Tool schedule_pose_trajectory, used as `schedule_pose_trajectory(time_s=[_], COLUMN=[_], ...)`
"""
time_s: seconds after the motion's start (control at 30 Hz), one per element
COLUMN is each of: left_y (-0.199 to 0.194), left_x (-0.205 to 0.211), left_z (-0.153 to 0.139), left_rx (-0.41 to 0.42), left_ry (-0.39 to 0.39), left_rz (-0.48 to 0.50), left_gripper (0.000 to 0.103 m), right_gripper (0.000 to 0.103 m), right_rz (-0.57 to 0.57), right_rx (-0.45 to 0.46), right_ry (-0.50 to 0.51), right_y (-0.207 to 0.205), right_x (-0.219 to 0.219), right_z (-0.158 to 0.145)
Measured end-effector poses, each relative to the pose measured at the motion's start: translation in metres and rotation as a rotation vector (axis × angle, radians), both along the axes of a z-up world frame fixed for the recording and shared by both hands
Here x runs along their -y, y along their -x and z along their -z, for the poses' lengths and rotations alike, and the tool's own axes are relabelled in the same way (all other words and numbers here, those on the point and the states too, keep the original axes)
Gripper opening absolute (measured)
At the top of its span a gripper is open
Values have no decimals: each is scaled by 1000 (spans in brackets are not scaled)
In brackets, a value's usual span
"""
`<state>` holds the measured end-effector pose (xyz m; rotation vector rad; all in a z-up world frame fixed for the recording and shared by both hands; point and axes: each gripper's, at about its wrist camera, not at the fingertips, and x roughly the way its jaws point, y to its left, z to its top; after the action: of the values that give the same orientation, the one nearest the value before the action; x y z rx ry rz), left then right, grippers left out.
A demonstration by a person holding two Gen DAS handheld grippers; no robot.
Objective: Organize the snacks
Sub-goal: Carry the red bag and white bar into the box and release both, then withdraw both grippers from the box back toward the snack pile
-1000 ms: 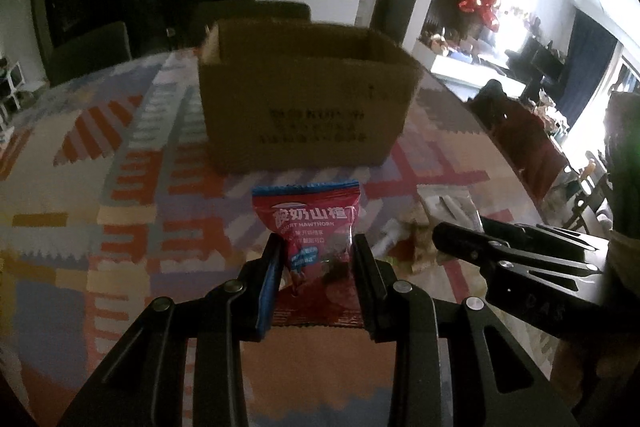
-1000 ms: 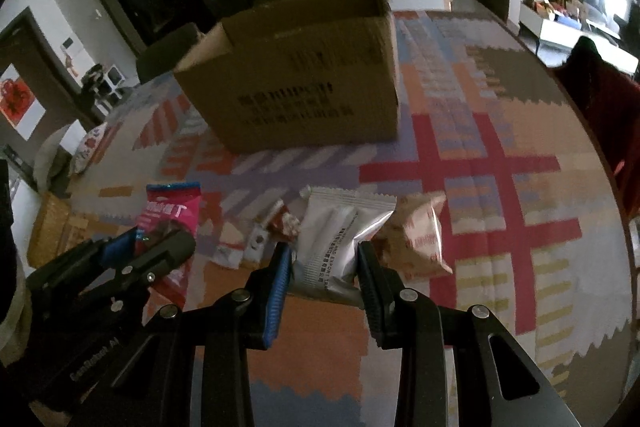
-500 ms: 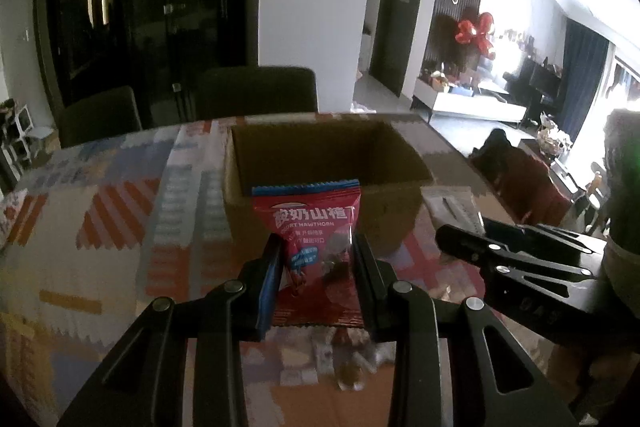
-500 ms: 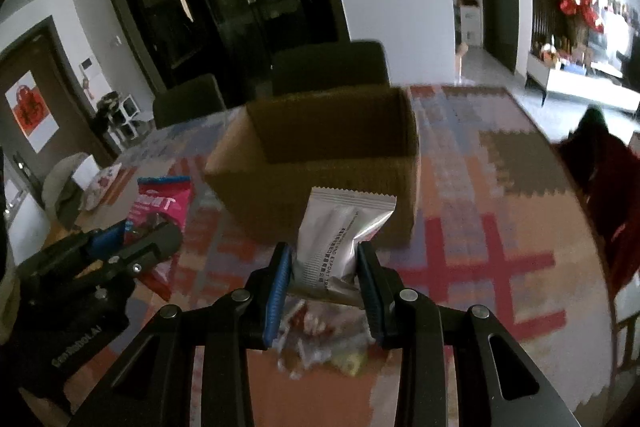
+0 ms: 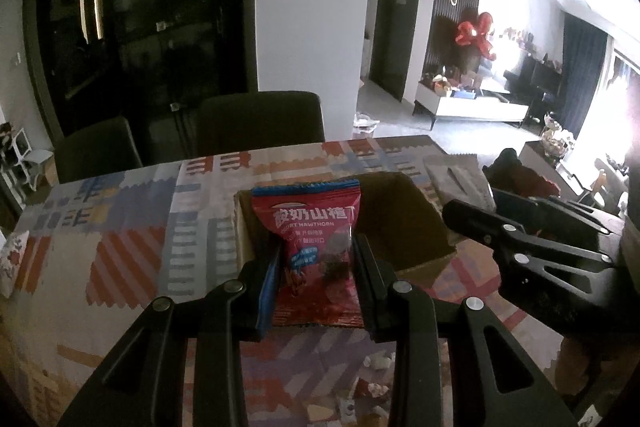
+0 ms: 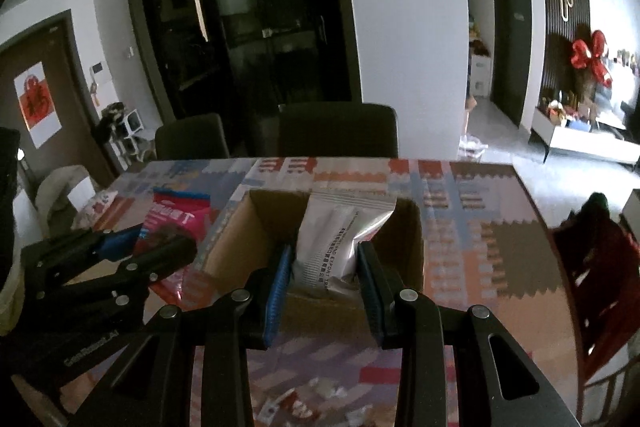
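Left gripper [image 5: 316,263]: clamped on one red packet [image 5: 316,239], held above the near-left part of the box [image 5: 404,223].
Red packet: upright, long axis vertical, blue crimped edge on top, printed face toward the camera; reads "酸奶山楂" and "YOGURT HAWTHORN", partly hidden.
Right gripper [image 6: 324,275]: clamped on one silver packet [image 6: 340,239], held over the open top of the box [image 6: 236,239], near its front wall.
Silver packet: upright, long axis vertical, crimped edge on top, leaning slightly right; small print runs up its side, with "AND EXPORT TRA..." legible.
Loose wrappers [image 6: 316,395]: several small ones on the cloth in front of the box; count unclear.
Box: one brown carton, top open, standing on the cloth [image 5: 128,239]; its inside is in shadow.
Cloth: patchwork of red, blue and beige blocks under the box.
Chairs [image 6: 336,131]: two dark ones behind the box at the table's far edge.
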<state>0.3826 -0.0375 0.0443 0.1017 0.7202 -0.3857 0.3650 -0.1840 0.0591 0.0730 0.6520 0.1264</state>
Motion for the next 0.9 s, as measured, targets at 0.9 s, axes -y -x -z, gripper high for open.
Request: schedule_pose_trajectory(time_s=[0.9], left_y=[-74], left_x=[16], left_z=[29], left_rx=[-119], left_ry=[-32], left_rz=[-48], left_gripper=[58], right_gripper=[51], right_rz=[37], right_rx=[-191], right_ry=[-20], right_y=[-77], right_x=[23], right_z=[47])
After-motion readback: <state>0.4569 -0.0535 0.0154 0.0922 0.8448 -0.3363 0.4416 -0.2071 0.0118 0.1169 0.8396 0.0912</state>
